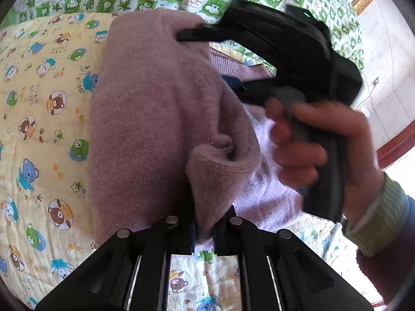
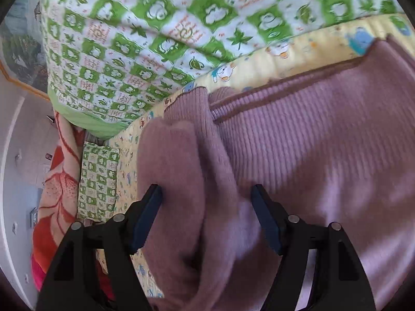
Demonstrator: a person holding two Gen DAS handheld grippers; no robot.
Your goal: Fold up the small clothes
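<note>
A small mauve knit sweater (image 1: 145, 108) lies on a yellow bear-print quilt (image 1: 39, 129). My left gripper (image 1: 203, 235) is shut on a bunched fold of the sweater, lifted off the quilt. In the left wrist view my right gripper (image 1: 181, 36) reaches over the sweater's far edge, held by a hand. In the right wrist view my right gripper (image 2: 206, 217) is open, its fingers either side of a raised fold of the sweater (image 2: 311, 155) near the ribbed hem.
A green and white patterned quilt (image 2: 155, 39) is piled behind the yellow quilt (image 2: 298, 49). A red and orange floral blanket (image 2: 57, 189) and a small green checked pillow (image 2: 98, 181) lie at the bed's edge by a white wall.
</note>
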